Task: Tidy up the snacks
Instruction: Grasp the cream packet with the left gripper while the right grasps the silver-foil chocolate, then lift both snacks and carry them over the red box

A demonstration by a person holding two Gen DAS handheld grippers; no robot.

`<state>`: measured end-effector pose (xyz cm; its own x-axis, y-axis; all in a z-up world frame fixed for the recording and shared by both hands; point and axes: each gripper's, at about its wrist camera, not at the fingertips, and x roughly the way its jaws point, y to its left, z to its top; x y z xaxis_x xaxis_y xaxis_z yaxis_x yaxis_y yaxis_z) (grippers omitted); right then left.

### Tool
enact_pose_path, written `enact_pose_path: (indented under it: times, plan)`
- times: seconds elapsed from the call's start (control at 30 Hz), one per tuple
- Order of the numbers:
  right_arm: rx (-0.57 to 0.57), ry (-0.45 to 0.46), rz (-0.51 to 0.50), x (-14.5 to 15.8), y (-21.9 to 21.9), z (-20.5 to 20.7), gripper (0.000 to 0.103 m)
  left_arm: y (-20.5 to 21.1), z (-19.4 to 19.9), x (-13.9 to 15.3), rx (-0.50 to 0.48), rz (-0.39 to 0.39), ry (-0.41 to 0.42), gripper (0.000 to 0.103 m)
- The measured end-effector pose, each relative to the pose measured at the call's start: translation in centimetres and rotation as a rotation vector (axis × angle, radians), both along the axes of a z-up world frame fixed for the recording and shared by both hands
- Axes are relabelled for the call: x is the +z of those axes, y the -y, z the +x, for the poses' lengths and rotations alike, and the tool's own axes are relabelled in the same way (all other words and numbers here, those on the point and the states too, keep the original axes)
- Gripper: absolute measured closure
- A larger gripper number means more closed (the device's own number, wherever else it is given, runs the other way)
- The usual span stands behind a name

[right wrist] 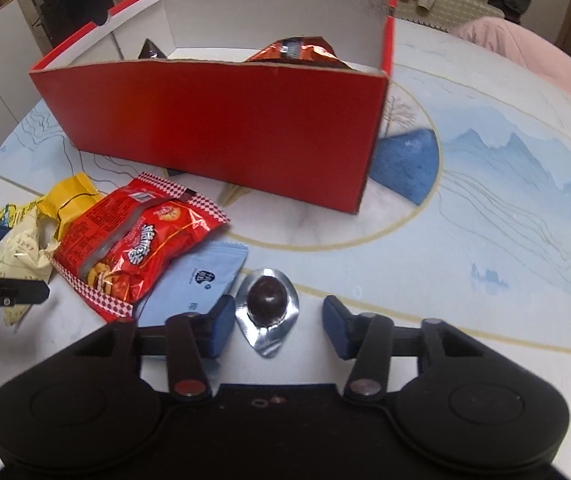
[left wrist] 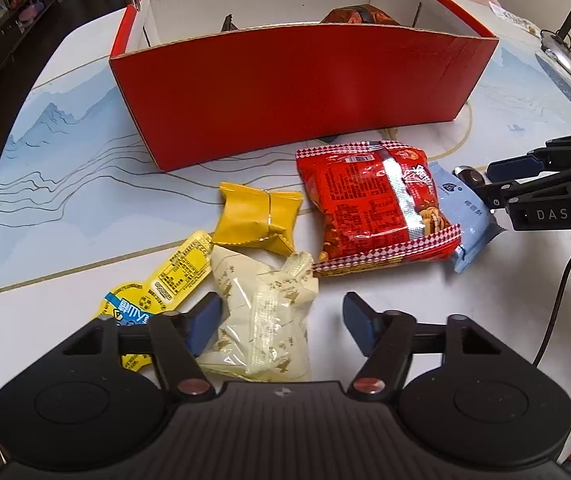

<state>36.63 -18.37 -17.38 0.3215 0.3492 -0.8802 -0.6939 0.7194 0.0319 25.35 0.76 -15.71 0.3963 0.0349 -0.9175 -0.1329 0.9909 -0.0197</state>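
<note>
A: Left tool spread, cream packet between its pads, left pad touching it, right pad clear.
B: Where, relative to the red box?
A: On the bench in front of it, beside the yellow packet and red bag.
B: Right view?
A: Right tool spread around foil-cupped chocolate, no pad touching; it sits in front of the red box, just beside the blue packet.

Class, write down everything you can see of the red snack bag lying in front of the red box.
The red snack bag is a glossy, puffed plastic pouch with red-and-white checkered seals at both ends, small print, and a clear strip showing round crackers. It lies flat and unopened on the table, in front of the red box. It overlaps the light blue packet and sits next to the yellow wrapper. Neither gripper touches it.
</note>
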Motion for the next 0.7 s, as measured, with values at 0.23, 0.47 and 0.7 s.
enact_pose_path:
  times: [0.23,0.47,0.7]
  plan:
    - [0.032,0.051,-0.02,0.1,-0.6,-0.9,0.07,0.1,0.0,-0.1,-0.01,0.018,-0.005,0.058]
    - [-0.008,0.053,-0.009,0.4,0.0,-1.4,0.076,-0.6,-0.5,0.1,0.008,-0.024,0.001,0.068]
    - [-0.09,0.045,0.028,1.0,1.6,-2.3,0.076,-1.5,-1.5,0.5,0.032,-0.07,0.008,0.071]
